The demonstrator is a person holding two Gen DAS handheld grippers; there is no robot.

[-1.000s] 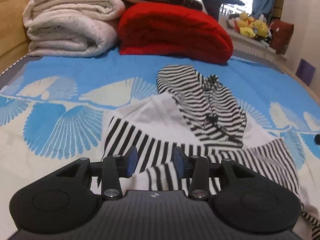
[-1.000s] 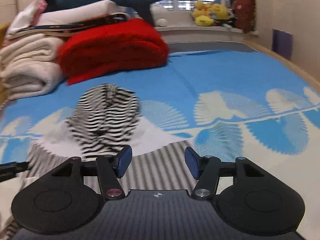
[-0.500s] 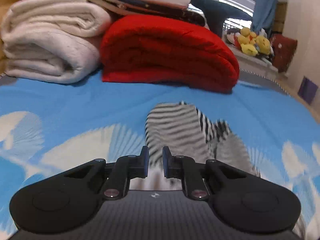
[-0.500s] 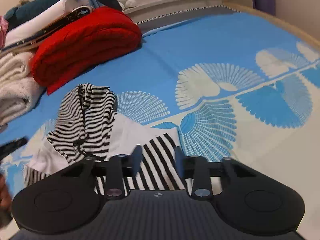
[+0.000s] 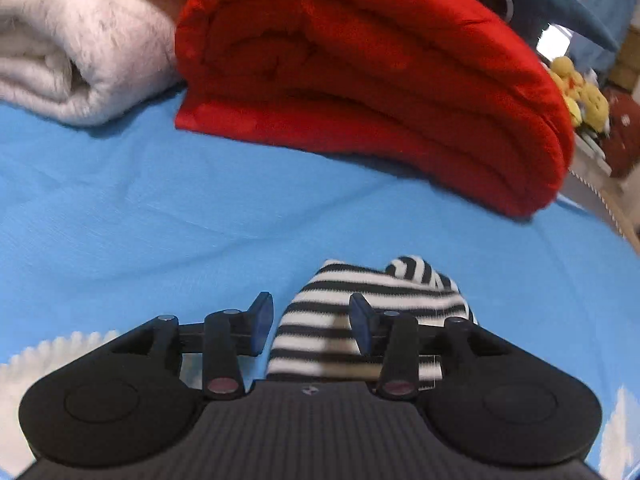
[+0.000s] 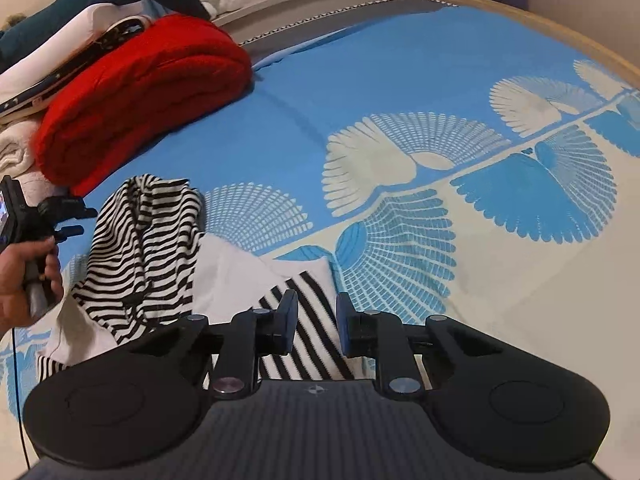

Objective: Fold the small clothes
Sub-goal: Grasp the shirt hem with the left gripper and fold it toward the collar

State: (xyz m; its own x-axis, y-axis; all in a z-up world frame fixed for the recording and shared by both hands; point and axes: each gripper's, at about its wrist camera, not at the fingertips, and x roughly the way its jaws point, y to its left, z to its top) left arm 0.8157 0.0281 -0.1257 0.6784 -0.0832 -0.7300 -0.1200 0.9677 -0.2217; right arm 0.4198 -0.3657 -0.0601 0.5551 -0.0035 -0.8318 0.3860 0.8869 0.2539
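A small black-and-white striped hooded garment [image 6: 148,248] with a white body lies on the blue patterned bedspread [image 6: 400,80]. Its striped hood [image 5: 360,296] fills the space between and just beyond my left gripper's [image 5: 310,326] open fingers, which sit low over it. My right gripper [image 6: 316,326] hovers over a striped sleeve [image 6: 308,336] at the garment's right edge, jaws narrowed but apart, not clamped on cloth. The left gripper and the hand holding it show at the left edge of the right wrist view [image 6: 32,232].
A folded red blanket [image 5: 380,72] lies close ahead of the left gripper, with a cream blanket roll [image 5: 72,52] to its left. Plush toys [image 5: 580,88] sit on a sill at the back right. The bed's wooden edge [image 6: 560,28] runs along the far right.
My left gripper moved forward over the hood toward the red blanket and opened from nearly shut. My right gripper stayed over the striped sleeve, with its jaws a little closer together.
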